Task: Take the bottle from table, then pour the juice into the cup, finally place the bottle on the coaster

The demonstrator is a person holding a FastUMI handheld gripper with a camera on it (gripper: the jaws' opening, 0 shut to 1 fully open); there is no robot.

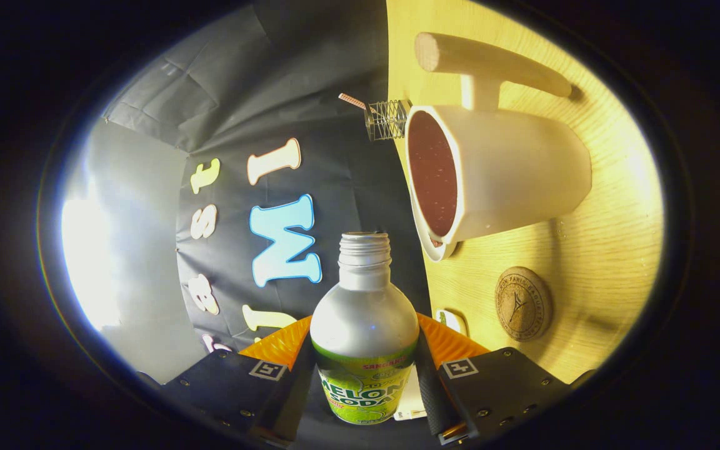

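Tabletop [591, 262] beyond jaws clamping bottle [364, 325].

I see the silver, uncapped bottle [364, 331] with a green label pressed between both fingers of my gripper [365, 381], its open mouth aimed just short of the white cup [497, 172] holding dark red juice, and the round wooden coaster [522, 304] lying near that cup.

The bottle [364, 328] is silver above, with a green and yellow label and a green band at the label's top. The cup [510, 178] is white, its inside filled dark red. The coaster [522, 304] is brown with a dark emblem. The bench [610, 262] is pale yellow wood with fine grain.
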